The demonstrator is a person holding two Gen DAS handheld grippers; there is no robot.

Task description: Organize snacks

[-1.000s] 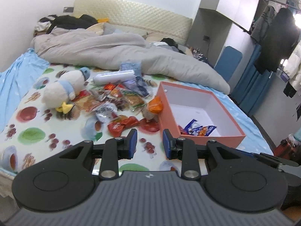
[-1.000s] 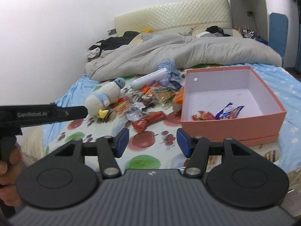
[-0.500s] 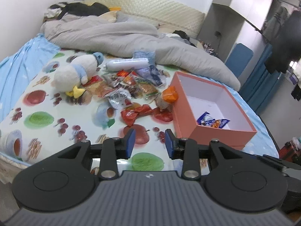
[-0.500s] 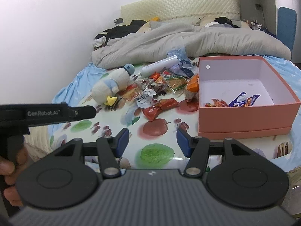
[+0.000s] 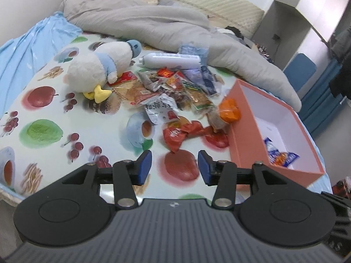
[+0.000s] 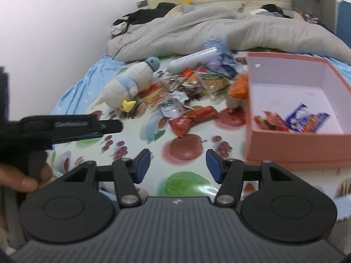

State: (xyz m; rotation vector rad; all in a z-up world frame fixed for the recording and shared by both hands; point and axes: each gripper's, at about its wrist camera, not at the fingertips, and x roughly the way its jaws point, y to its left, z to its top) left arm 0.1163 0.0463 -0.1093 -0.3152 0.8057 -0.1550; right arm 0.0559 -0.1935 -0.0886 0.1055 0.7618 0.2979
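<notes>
Both hand-held grippers came closer to the snack pile (image 5: 175,92); left hand-held gripper (image 5: 174,164) has just been opening, empty, right hand-held gripper (image 6: 178,165) wide, empty; next probably the red packet (image 5: 175,135) just ahead, into the box (image 5: 245,135).

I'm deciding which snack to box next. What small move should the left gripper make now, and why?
Probably ease the left gripper forward and down onto the red snack packet. Its jaws have just been opening, with nothing between them, and that packet lies nearest in front of them, at the loose edge of the pile. The pink box to its right already holds a few packets, so the carry looks short.
</notes>
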